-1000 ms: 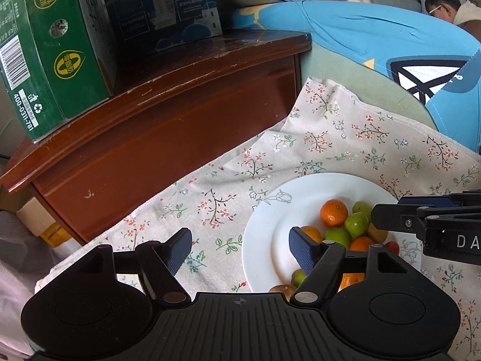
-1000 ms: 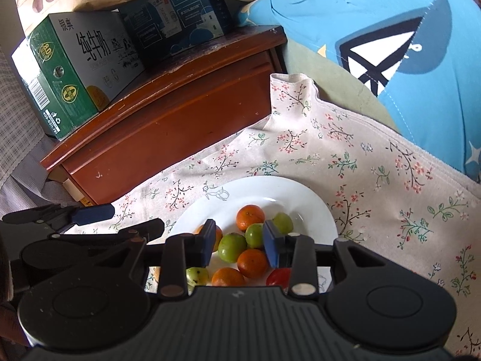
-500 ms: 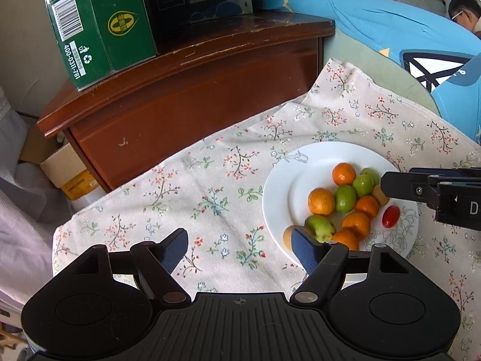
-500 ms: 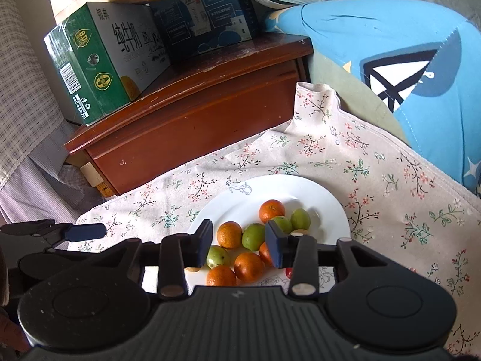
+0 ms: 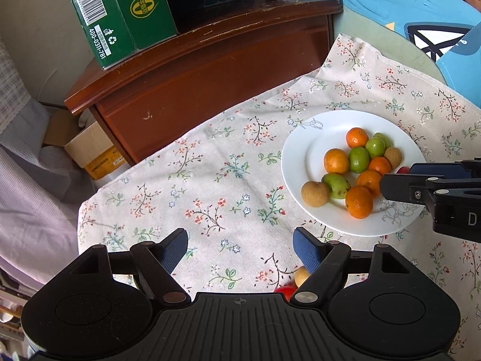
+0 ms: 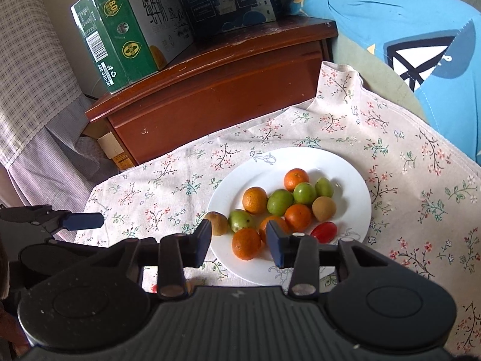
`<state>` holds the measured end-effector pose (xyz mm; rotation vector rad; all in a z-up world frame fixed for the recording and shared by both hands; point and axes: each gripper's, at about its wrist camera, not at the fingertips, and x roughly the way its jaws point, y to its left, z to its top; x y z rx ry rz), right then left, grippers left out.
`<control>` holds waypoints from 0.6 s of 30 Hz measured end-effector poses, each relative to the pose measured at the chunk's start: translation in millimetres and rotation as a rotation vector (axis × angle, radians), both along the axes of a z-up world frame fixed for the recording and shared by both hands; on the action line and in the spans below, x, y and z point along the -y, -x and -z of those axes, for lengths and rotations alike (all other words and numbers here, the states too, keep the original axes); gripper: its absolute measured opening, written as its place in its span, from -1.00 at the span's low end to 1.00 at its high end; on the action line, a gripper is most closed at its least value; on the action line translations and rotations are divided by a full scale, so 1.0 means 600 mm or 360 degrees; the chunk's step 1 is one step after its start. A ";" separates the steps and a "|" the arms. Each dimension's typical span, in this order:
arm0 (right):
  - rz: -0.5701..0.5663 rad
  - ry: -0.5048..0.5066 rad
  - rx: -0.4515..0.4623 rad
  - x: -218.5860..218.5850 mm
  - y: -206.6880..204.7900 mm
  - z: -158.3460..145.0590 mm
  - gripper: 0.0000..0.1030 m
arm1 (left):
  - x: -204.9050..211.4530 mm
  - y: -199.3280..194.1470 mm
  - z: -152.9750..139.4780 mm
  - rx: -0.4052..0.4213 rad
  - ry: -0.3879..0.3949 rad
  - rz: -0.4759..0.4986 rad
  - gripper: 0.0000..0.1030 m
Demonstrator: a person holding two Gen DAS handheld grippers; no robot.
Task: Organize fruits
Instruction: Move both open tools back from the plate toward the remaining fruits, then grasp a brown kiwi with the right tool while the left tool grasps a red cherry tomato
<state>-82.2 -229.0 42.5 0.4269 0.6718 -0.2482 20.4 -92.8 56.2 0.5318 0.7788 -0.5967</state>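
Note:
A white plate on the floral cloth holds several small oranges, green fruits, brown fruits and a red tomato. My left gripper is open and empty, above bare cloth left of the plate. A small brown fruit and a red one lie on the cloth, partly hidden behind its right finger. My right gripper is open and empty over the plate's near edge; it also shows in the left wrist view.
A dark wooden cabinet stands behind the cloth with a green carton and a dark blue box on top. A blue cushion lies at the right. Cardboard boxes sit at the left below.
Both grippers have pulled back and up from the plate, so more of the cloth shows. The left one has moved left. The right gripper's jaws have opened wider.

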 end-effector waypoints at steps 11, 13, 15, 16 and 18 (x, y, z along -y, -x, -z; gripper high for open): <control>-0.0195 -0.0026 -0.0015 -0.036 -0.013 0.021 -0.20 | -0.054 -0.023 -0.004 0.0015 -0.0025 -0.0186 0.53; -0.0267 -0.0039 -0.0012 -0.045 -0.017 0.027 -0.20 | -0.072 -0.033 -0.010 -0.0002 0.0023 -0.0246 0.53; -0.0315 -0.0060 -0.0014 -0.055 -0.022 0.034 -0.20 | -0.090 -0.047 -0.013 -0.0029 0.0073 -0.0318 0.57; -0.0345 -0.0071 -0.0018 -0.059 -0.025 0.038 -0.20 | -0.097 -0.052 -0.013 -0.0042 0.0092 -0.0347 0.58; -0.0395 -0.0074 -0.0027 -0.068 -0.029 0.045 -0.20 | -0.108 -0.059 -0.011 -0.0074 0.0116 -0.0387 0.59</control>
